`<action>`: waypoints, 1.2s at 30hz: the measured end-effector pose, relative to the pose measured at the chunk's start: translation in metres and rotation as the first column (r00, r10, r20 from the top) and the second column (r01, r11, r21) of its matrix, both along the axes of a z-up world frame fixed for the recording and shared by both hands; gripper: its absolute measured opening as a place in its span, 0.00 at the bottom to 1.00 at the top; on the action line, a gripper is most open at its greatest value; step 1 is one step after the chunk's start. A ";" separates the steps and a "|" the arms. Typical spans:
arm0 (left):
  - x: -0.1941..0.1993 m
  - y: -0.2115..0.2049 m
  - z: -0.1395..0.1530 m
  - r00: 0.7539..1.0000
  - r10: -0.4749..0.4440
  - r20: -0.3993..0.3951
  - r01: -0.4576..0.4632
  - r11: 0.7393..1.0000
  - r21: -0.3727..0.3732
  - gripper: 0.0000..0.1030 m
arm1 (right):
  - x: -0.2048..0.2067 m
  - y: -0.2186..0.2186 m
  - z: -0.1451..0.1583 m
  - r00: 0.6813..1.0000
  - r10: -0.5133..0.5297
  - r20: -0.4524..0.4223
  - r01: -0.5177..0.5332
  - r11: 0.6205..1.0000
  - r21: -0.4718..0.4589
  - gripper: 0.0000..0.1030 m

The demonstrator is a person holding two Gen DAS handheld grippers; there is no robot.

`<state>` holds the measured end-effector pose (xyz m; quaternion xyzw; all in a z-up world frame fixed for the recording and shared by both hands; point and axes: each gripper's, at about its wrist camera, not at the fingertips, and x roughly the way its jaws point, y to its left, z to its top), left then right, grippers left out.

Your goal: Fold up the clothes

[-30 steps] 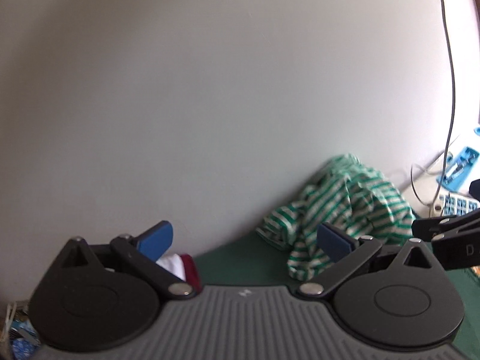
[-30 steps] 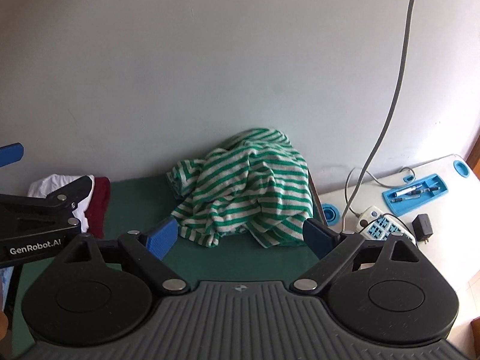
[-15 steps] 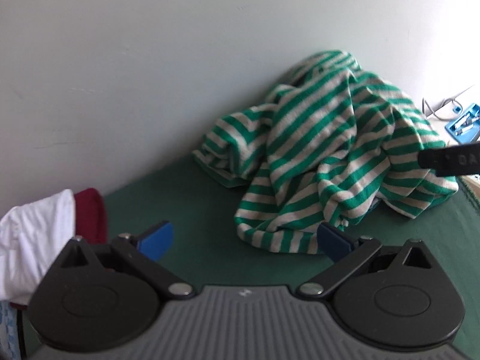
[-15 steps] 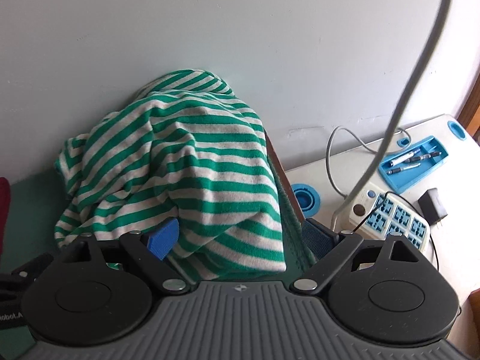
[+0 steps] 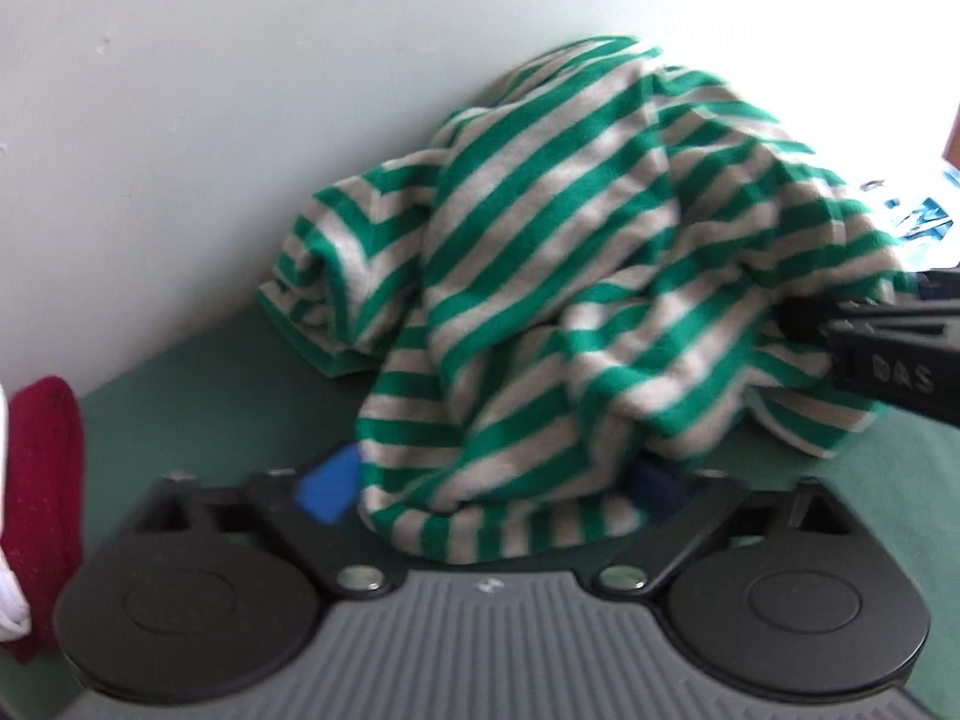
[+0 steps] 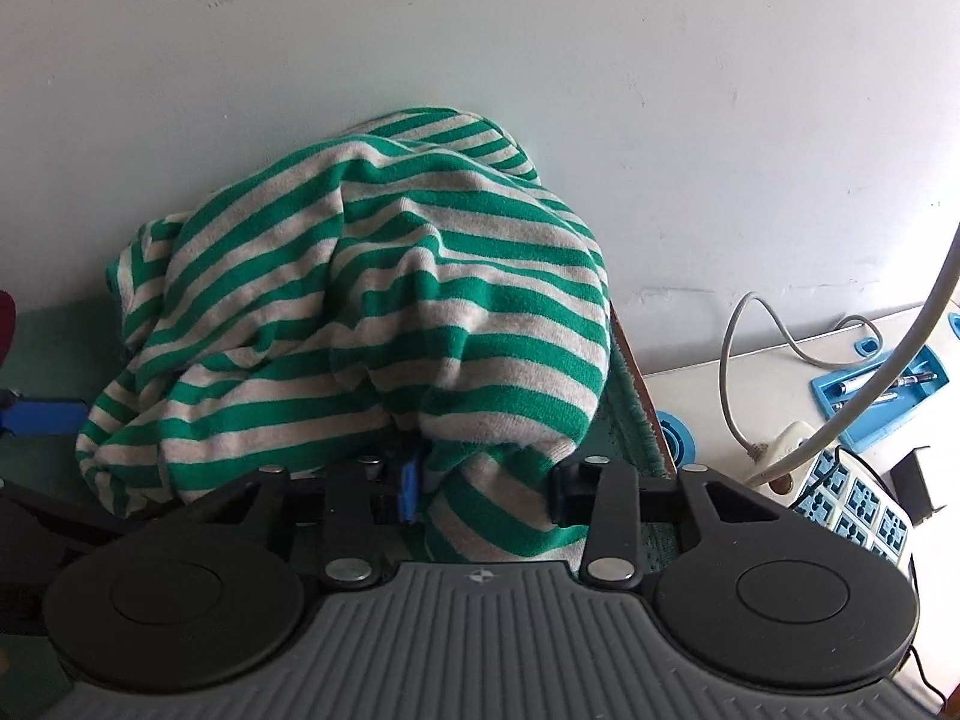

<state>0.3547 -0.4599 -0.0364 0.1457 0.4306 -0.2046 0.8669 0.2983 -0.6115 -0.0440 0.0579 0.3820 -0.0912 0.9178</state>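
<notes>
A green-and-white striped shirt [image 5: 558, 276] lies crumpled in a heap on the green mat [image 5: 198, 396], up against the white wall. My left gripper [image 5: 492, 489] is open, its blue pads on either side of the shirt's near hem. My right gripper [image 6: 485, 486] is shut on a bunched fold of the striped shirt [image 6: 372, 312] at the heap's near right side, cloth filling the gap between the pads. Its black body [image 5: 882, 360] shows at the right of the left wrist view. A blue fingertip of the left gripper [image 6: 42, 417] shows at the left edge of the right wrist view.
Folded red cloth [image 5: 51, 468] and white cloth [image 5: 9, 600] lie at the mat's left end. Right of the mat, a white side table holds a power strip [image 6: 864, 492], a blue pen tray [image 6: 882, 384], a grey cable [image 6: 732, 360] and a black adapter [image 6: 918, 480].
Both grippers moved forward and down to the shirt. The right gripper's fingers closed in onto a fold of it. The left gripper stayed open and now straddles the hem.
</notes>
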 end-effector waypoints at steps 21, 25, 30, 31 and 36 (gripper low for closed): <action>-0.220 0.222 0.157 0.941 0.227 0.250 -0.207 0.973 -0.104 0.27 | -0.238 0.024 0.138 0.915 0.194 0.354 -0.336 0.852 0.402 0.48; -0.293 0.287 0.146 0.915 0.332 0.229 -0.322 0.943 -0.080 0.46 | -0.308 0.028 0.109 0.937 0.200 0.288 -0.305 0.870 0.388 0.78; -0.330 0.287 0.086 0.942 0.310 0.127 -0.315 0.949 0.017 0.74 | -0.329 0.044 0.053 0.994 0.095 0.058 -0.110 0.918 0.382 0.77; -0.330 0.279 0.078 0.950 0.293 0.107 -0.296 0.955 0.013 0.80 | -0.327 0.055 0.046 0.994 0.106 0.032 -0.110 0.917 0.384 0.77; -0.337 0.238 0.057 0.976 0.213 0.046 -0.212 0.977 -0.017 0.96 | -0.319 0.115 0.020 0.984 0.116 -0.132 -0.083 0.969 0.231 0.76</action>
